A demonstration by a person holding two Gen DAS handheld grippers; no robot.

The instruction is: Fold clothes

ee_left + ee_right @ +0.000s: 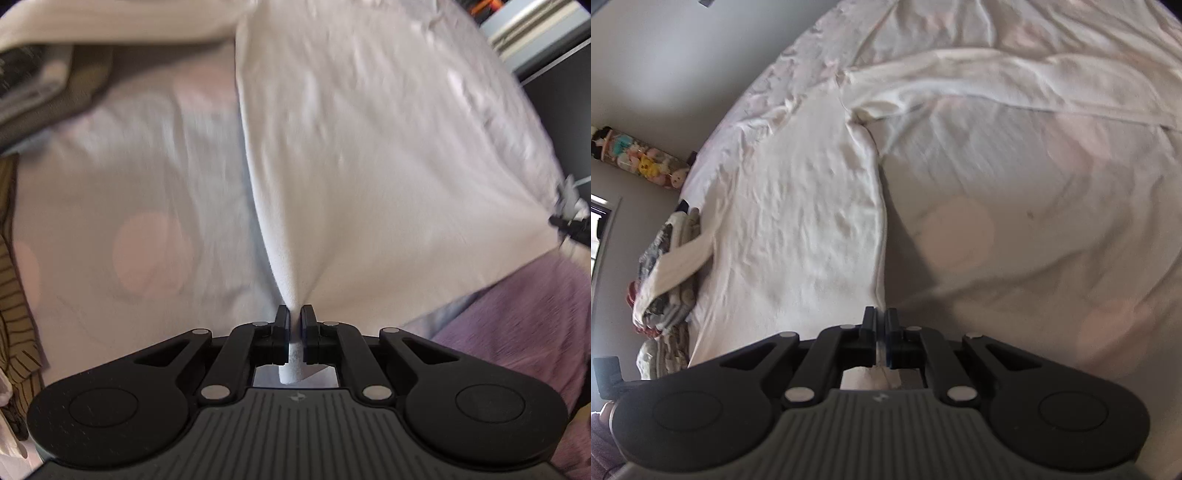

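Pink-spotted bedsheet [1034, 206] underneath; left gripper [294, 314] and right gripper [880, 317] both pinch white garment [369, 166].

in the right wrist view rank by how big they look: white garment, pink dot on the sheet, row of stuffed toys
1. white garment, largest by far
2. pink dot
3. stuffed toys, smallest, though they sit farthest from the camera, so the real order against the dot is unsure
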